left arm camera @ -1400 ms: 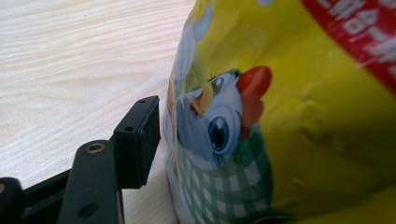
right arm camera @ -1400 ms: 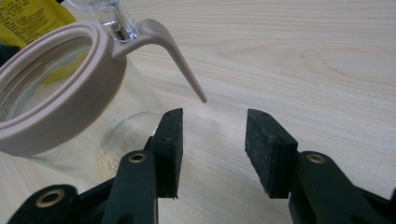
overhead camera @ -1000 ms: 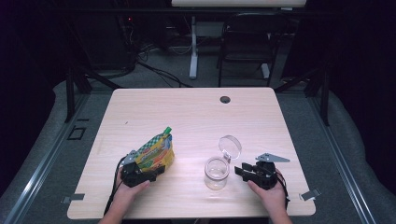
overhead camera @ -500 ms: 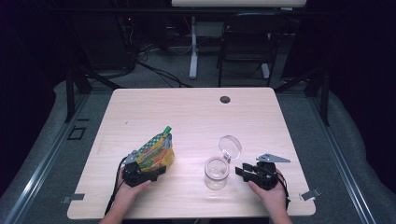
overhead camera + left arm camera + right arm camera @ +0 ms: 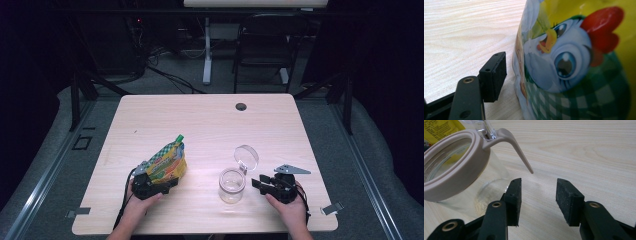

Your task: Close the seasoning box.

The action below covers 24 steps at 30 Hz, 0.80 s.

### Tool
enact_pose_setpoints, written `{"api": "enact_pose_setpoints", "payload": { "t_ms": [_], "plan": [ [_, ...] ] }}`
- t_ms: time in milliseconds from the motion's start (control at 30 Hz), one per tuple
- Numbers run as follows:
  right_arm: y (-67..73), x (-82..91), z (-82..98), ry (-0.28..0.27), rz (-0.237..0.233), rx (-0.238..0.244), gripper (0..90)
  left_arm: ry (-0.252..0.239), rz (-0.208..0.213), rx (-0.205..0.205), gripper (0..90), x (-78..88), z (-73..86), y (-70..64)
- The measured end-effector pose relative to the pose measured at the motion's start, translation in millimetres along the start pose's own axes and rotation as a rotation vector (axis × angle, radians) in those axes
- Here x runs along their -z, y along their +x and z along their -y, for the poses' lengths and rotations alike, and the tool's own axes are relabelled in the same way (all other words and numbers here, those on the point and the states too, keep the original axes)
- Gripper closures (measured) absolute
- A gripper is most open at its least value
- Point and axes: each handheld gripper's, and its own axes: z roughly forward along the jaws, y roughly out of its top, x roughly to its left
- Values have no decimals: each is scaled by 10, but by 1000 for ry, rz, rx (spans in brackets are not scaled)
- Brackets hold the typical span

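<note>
Nothing has shifted since the earlier frames: both hands, the bag and the jar lie where they lay a second ago.

Item 1. Snack bag [image 5: 169, 161]: glossy printed foil pouch, yellow with green-and-white check and a cartoon chick with red comb and blue eye. It lies at the near left of the table, its green tip pointing to the far right. In the left gripper view its crinkled side bulges just beside one black jaw.

Item 2. Left gripper [image 5: 159, 186]: matt black, at the near end of the bag, held in the person's left hand [image 5: 141, 206]. One rectangular pad [image 5: 496, 75] stands close to the bag's side with a sliver of table between; the other jaw is hidden by the bag, so whether the grip is clamped cannot be told.

Item 3. Jar [image 5: 232, 185]: clear glass, round, upright at near centre, well apart from the bag. Its mouth bears a smooth beige plastic collar [image 5: 454, 173] with a tapering curved lever; the round clear lid [image 5: 246, 156] stands swung open on the far side. A faint powdery film shows on the glass bottom.

Item 4. Right gripper [image 5: 259, 183]: black, lying level just right of the jar, in the person's right hand [image 5: 290, 207], a grey three-cornered plate [image 5: 291, 169] on top. Its jaws stand apart, with bare table between the coarse, grainy pads [image 5: 567, 197]; the left-hand pad in the right gripper view sits just beside the jar's wall.

Item 5. Table [image 5: 200, 125]: pale wood-grain laminate, rectangular with rounded corners, a dark round grommet [image 5: 241, 106] at the far edge.
</note>
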Motion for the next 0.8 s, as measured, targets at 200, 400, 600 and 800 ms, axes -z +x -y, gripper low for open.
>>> {"api": "enact_pose_setpoints", "payload": {
  "t_ms": [200, 400, 600, 800],
  "plan": [
    [1, 3, 2, -2, 1, 0, 556, 8, 4, 8, 302, -12, 5, 11],
    [-1, 4, 3, -4, 1, 2, 556, 25, -9, 3, 306, -38, 17, 3],
    [-2, 4, 4, -1, 1, 2, 556, 23, -22, -3, 309, -39, 18, -7],
    [-2, 7, 5, -2, 4, 0, 556, 17, -15, -20, 381, -33, 20, -28]
  ]
}}
